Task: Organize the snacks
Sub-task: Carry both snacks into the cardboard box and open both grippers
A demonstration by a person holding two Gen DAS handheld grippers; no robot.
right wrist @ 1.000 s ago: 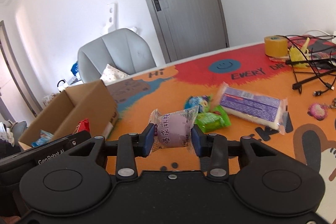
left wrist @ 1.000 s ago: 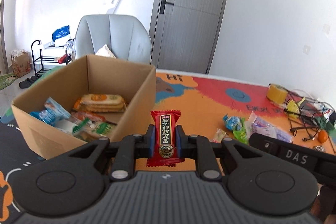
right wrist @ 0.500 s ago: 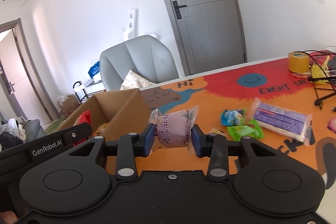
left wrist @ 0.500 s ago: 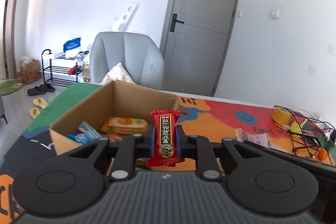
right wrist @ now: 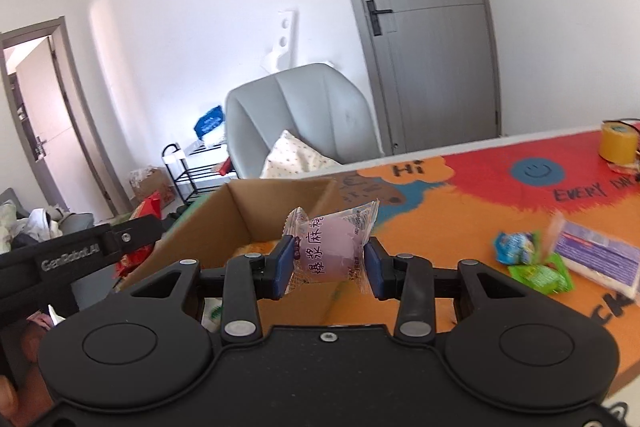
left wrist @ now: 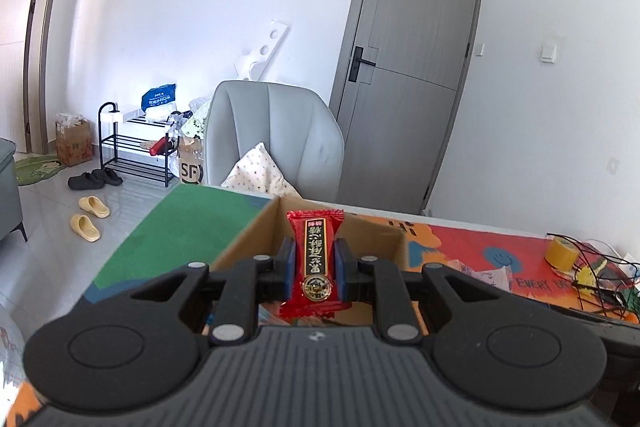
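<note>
Black tongs (left wrist: 314,267), blue pads (right wrist: 286,265), silver screws — "GenRobot.AI" lettering

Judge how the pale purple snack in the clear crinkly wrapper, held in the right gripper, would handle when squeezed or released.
The pale purple snack in its clear crinkly wrapper looks soft and probably light: a two-pad pinch in the right gripper holds it aloft. Its glossy film may be slippery. Its rounded body might roll a little if dropped into the brown cardboard box.
</note>
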